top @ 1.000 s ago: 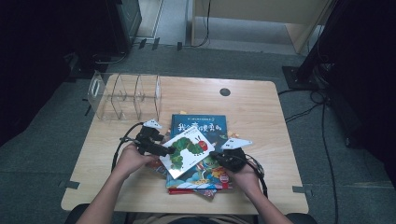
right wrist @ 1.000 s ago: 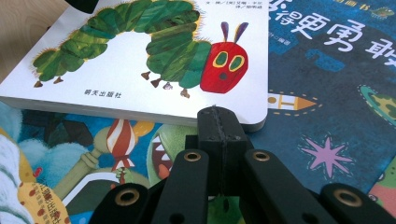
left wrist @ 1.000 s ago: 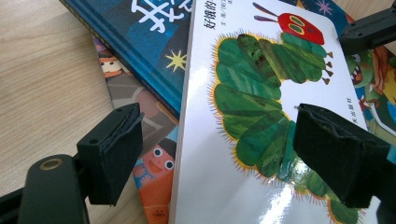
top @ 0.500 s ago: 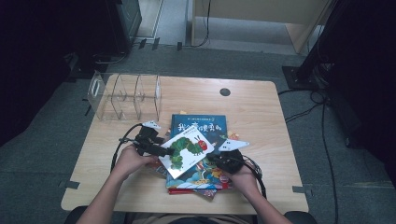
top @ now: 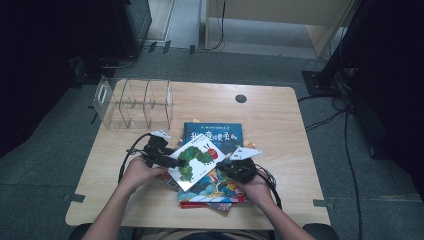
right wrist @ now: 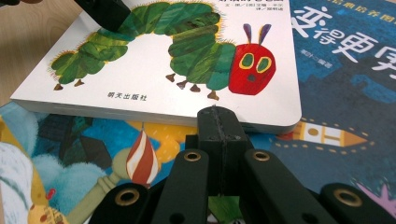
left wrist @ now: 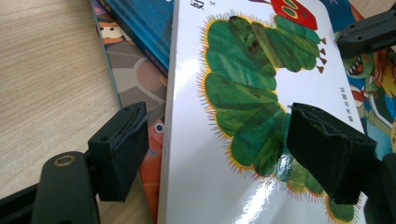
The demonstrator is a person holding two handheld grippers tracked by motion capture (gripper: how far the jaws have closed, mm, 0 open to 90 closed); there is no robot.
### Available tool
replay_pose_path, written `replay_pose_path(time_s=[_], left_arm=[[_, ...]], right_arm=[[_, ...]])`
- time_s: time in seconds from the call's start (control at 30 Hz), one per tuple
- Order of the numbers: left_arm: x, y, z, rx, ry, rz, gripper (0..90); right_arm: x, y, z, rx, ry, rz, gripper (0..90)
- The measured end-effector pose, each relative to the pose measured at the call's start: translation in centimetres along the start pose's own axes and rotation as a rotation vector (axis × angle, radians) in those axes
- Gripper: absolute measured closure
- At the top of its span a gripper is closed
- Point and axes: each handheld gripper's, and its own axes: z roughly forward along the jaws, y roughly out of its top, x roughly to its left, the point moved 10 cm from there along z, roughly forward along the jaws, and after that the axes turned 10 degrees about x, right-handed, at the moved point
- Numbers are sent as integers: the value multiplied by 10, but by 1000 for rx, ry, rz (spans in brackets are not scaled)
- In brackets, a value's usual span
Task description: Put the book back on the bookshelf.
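**Caterpillar book straddled at the left, nudged from the right**

Dark floor and cabinets ring a pale wooden desk [top: 280, 110], where a clear acrylic organiser [top: 134, 102] stands at the far left corner and a loose pile of picture books [top: 215, 192] sits near the person's edge. On top of the pile lies the white caterpillar book [top: 196, 161], resting partly on the blue book [top: 212, 132] behind it.

The left claw [left wrist: 217, 144] has just eased its jaws inward a little; they stand wide, one pad off the book's left edge and one over the cover, not yet pressing, so nothing is held. That small closing reads as the start of a grip on the book's edge. The right claw [right wrist: 219, 128] is fully closed with nothing between its jaws, its tip at the book's near edge, probably steadying or pushing it.

From the high view the book lies askew, its long axis running from near-left to far-right, the caterpillar's red head toward the far-right corner.
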Motion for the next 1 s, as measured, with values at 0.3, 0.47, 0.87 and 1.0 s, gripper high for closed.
replay_pose_path(time_s=[0.3, 0.47, 0.87, 1.0], left_arm=[[0, -2, -1, -9, 4, -19, 222], [2, -1, -2, -8, 28, -48, 233], [6, 2, -4, 28, -1, -95, 346], [8, 4, -5, 66, -11, -140, 381]], right_arm=[[3, 7, 7, 4, 20, -17, 900], [3, 9, 9, 4, 33, -17, 900], [9, 8, 9, 24, 25, -40, 900], [9, 9, 9, 42, 26, 17, 900]])
